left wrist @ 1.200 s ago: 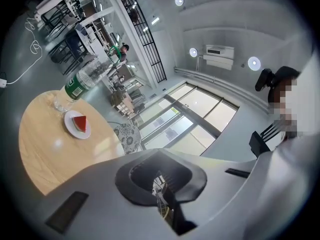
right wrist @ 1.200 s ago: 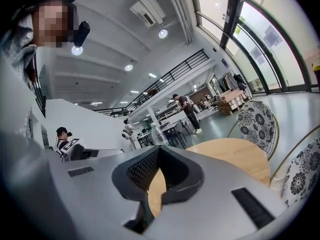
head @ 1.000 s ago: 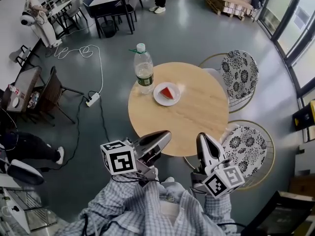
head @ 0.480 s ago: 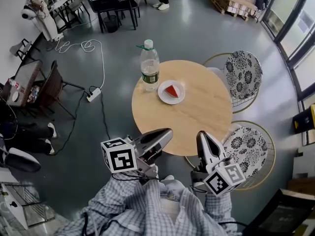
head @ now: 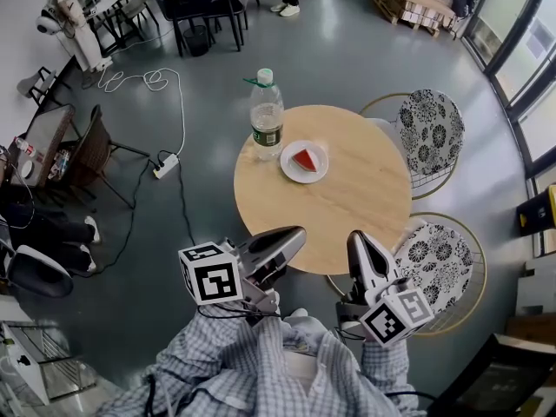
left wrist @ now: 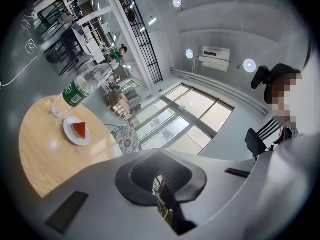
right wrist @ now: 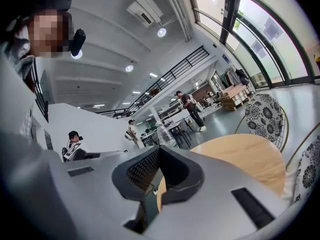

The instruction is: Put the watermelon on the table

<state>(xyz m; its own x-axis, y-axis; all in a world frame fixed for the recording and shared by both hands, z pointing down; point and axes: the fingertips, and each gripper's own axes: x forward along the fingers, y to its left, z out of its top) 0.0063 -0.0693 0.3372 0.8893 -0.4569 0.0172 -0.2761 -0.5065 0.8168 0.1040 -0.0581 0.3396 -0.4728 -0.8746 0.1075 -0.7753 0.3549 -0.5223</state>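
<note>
A red watermelon wedge (head: 303, 160) lies on a small white plate (head: 287, 166) on the round wooden table (head: 347, 207), on its far left part beside a clear water bottle (head: 267, 118). The left gripper view shows the wedge (left wrist: 79, 129), the plate (left wrist: 68, 135) and the bottle (left wrist: 82, 86) well ahead. Both grippers are held close to my chest, short of the table's near edge. My left gripper (head: 295, 234) is shut and holds nothing. My right gripper (head: 358, 240) is also shut and holds nothing. Neither touches the plate.
Two chairs with flowered cushions (head: 431, 131) (head: 439, 263) stand at the table's right side. A white cable and power strip (head: 165, 170) lie on the floor to the left, near a dark chair (head: 87, 159). People and tables are far back.
Both grippers keep their place. The head view has shifted slightly, so the table sits a little further right in the picture.
</note>
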